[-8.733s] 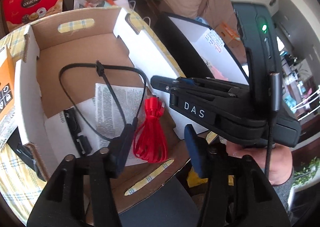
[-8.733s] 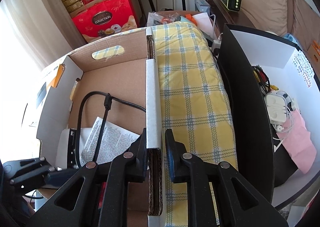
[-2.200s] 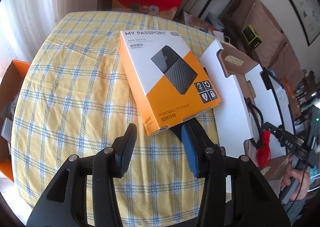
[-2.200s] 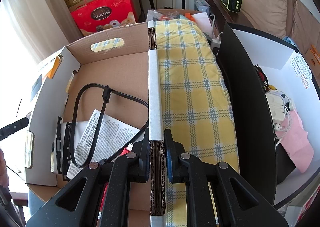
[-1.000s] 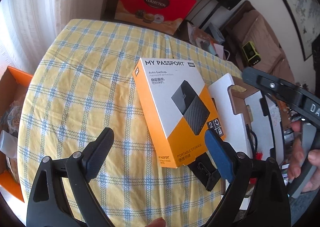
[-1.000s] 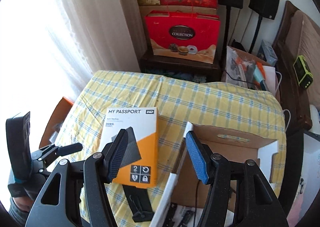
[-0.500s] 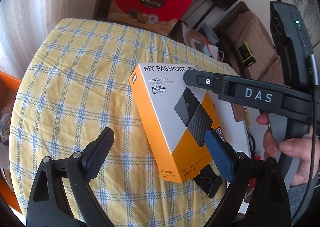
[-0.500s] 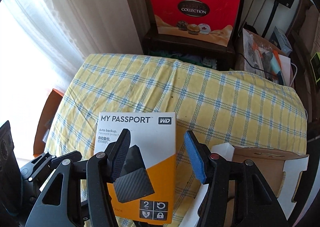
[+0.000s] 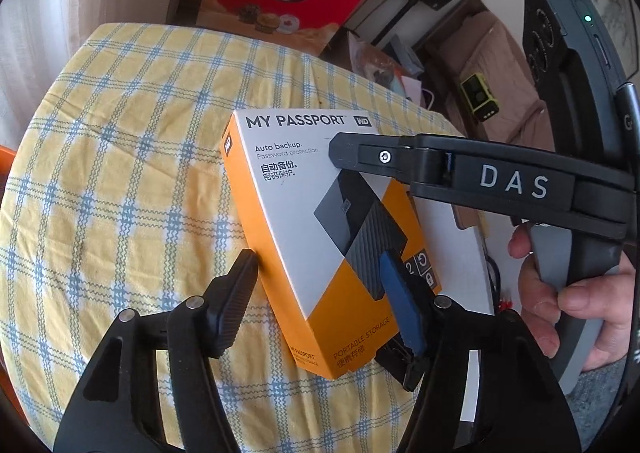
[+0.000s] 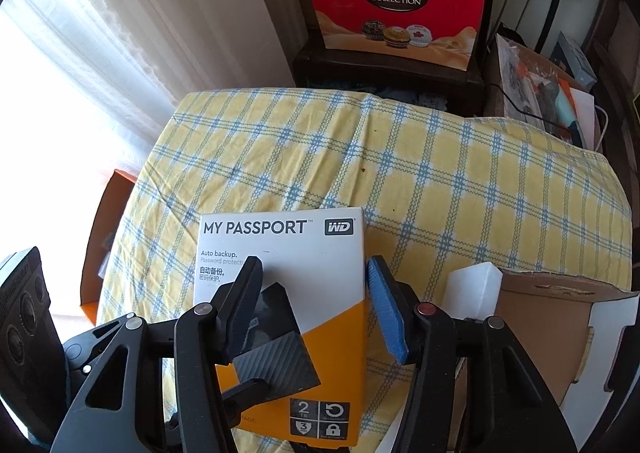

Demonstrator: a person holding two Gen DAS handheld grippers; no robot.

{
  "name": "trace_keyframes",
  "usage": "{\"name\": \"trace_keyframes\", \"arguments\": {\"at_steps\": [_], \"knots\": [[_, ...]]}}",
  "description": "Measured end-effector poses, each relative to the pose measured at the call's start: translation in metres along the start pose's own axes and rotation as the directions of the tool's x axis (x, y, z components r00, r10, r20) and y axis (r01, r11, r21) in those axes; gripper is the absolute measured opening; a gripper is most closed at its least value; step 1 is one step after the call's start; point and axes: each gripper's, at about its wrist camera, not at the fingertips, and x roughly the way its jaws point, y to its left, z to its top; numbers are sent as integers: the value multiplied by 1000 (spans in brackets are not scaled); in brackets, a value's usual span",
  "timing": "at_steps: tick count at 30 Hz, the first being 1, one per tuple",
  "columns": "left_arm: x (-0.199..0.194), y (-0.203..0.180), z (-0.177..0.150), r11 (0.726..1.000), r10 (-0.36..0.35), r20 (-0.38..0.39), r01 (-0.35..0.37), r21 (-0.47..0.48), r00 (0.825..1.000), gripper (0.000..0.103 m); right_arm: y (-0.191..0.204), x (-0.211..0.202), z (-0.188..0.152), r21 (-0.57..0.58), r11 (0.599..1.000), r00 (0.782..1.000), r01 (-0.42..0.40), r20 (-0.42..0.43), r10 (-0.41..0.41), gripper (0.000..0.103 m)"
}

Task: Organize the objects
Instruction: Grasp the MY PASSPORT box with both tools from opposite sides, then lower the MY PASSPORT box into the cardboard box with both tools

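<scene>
The left gripper (image 9: pixel 316 285) is showing black arms with silver screws, one black ribbed pad and one blue pad. At three o'clock, the right gripper (image 9: pixel 340 151) is wearing white "DAS" lettering, a grey handle, a green light, and bare fingers (image 9: pixel 560 297).

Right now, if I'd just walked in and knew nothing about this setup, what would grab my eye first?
The orange-and-white MY PASSPORT box would: it lies on the yellow checked tablecloth, with the open left gripper straddling its near end. The right gripper hangs over it, also open. Behind the table, a bright red COLLECTION gift bag stands out.
</scene>
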Motion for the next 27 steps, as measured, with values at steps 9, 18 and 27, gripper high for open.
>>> {"name": "trace_keyframes", "arguments": {"at_steps": [9,18,27], "knots": [[-39,-23,-1,1000,-1,56,0,28,998,57,15,-54,2,-33,999,996,-34,83,37,48],[-78,-72,9,994,-15,130,1,108,991,57,16,-132,-3,-44,999,978,-10,207,18,47],[-54,-123,11,984,-40,84,24,176,996,57,-24,-171,-25,23,1000,967,18,252,-23,47]]}}
